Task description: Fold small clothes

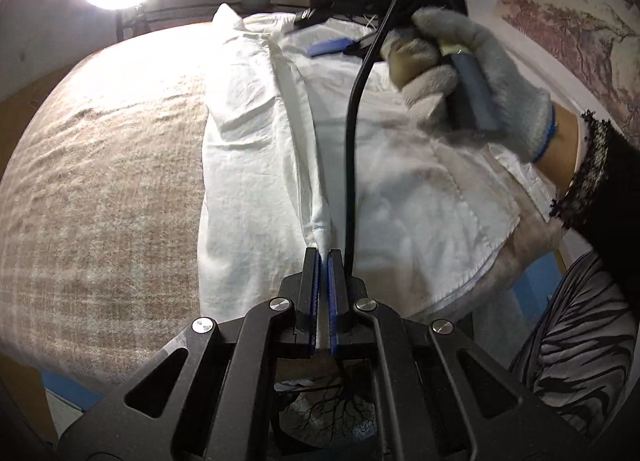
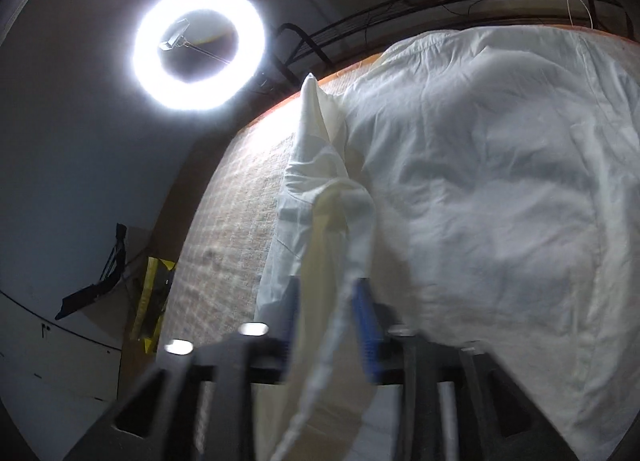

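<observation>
Your left hand-held gripper (image 1: 323,257) is clenching a fold of the white shirt (image 1: 260,181), which is lying across the blanket-covered tabletop (image 1: 100,181). Your right hand-held gripper (image 2: 326,293) is blurring in its own view; its jaws are standing apart with a loose strip of shirt between them, not pinching it. Your gloved right hand (image 1: 472,81) is covering part of the shirt's far side.
</observation>
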